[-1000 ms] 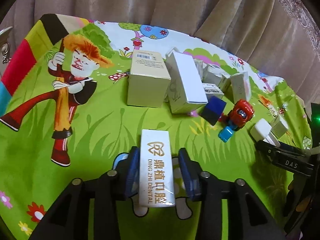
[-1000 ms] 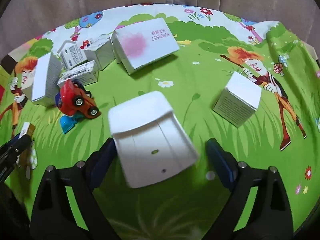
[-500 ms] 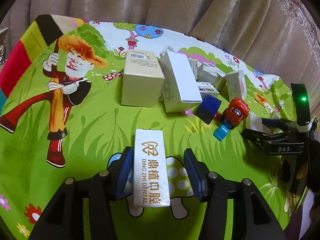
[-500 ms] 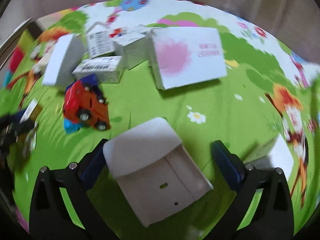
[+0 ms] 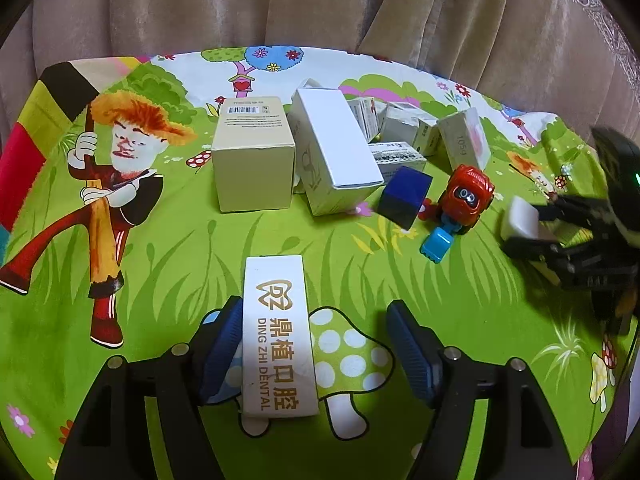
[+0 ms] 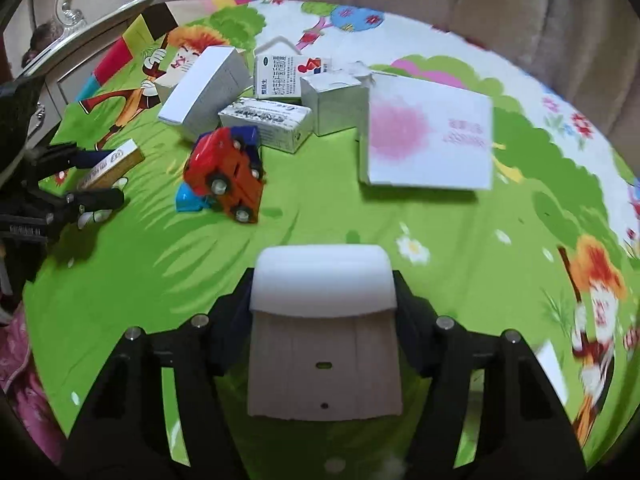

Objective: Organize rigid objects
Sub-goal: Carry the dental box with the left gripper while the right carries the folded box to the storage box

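Left gripper (image 5: pixel 314 344) jaws just spread off the dental box (image 5: pixel 279 336), right gripper (image 6: pixel 323 304) just pinched the white charger (image 6: pixel 324 320) beside the toy car (image 6: pixel 224 172), and a swing could knock it.

Blurred at the right edge of the left wrist view: black right tool (image 5: pixel 532 232). Hidden behind the tall white carton (image 5: pixel 336 148): most of the small printed cartons (image 5: pixel 400 120). Smeared by motion: pink-stained flat white box (image 6: pixel 430 138), its lettering unreadable. Cut off below: cartoon-printed green cloth (image 6: pixel 320 208).
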The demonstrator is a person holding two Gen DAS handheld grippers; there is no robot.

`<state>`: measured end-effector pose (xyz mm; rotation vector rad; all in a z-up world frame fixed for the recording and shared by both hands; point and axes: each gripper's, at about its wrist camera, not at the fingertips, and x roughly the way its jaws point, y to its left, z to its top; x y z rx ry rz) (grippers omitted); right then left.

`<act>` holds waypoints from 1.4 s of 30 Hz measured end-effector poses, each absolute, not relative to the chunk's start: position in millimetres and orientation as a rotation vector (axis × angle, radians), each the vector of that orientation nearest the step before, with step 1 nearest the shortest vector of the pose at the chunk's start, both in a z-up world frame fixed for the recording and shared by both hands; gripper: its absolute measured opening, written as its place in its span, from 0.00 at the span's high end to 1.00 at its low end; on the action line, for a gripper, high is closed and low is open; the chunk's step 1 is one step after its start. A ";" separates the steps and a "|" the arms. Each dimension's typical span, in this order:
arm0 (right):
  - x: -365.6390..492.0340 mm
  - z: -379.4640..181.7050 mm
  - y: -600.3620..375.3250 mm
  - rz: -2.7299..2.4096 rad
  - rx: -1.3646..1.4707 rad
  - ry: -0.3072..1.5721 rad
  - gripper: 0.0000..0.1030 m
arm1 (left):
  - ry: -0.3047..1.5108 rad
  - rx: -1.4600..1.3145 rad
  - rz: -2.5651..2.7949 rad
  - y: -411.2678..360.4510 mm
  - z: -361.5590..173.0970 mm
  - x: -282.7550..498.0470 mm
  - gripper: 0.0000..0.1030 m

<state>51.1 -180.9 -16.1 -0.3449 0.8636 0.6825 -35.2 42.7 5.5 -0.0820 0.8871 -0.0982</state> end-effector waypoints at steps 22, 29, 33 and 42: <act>-78.8 -10.8 -195.6 0.438 -0.159 0.933 0.35 | 0.973 -0.047 -0.080 6.4 -2.3 -44.6 0.69; -94.6 4.0 -204.8 0.414 -0.129 0.912 0.35 | 0.968 -0.047 -0.128 -17.2 3.4 -79.0 0.69; -105.7 17.2 -211.9 0.396 -0.120 0.895 0.35 | 0.950 -0.024 -0.158 -36.9 11.8 -92.2 0.69; -129.2 41.4 -232.5 0.362 -0.112 0.847 0.35 | 0.912 0.024 -0.226 -60.3 43.7 -114.5 0.69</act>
